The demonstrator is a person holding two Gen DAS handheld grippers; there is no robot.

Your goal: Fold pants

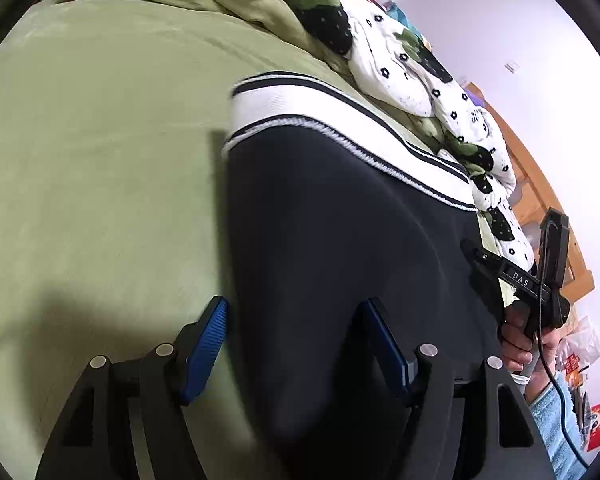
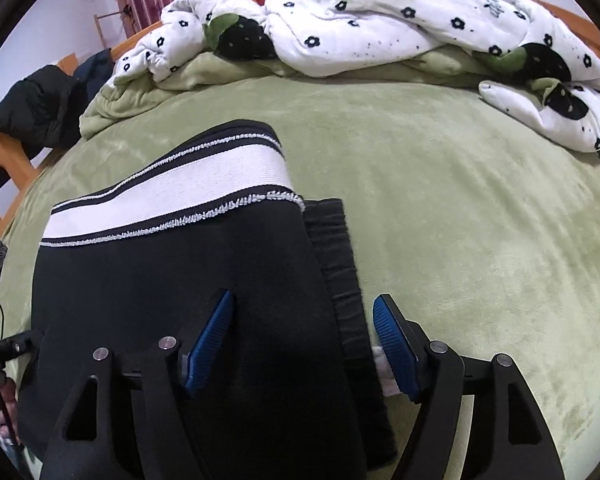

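Left wrist view: left claw (image 1: 294,350) spread wide, gripping nothing, poised over the left edge of the dark pants (image 1: 340,240) lying flat on the green bed (image 1: 100,160); white waistband stripe (image 1: 320,112) at the far end. Right claw (image 1: 500,268) visible at the opposite edge, probably released.

Right wrist view: right claw (image 2: 304,340) likewise open, straddling the pants' (image 2: 180,280) right edge without pinching. Folded layers stacked neatly, apparently just laid down. Patterned quilt (image 2: 380,28) bunched beyond.
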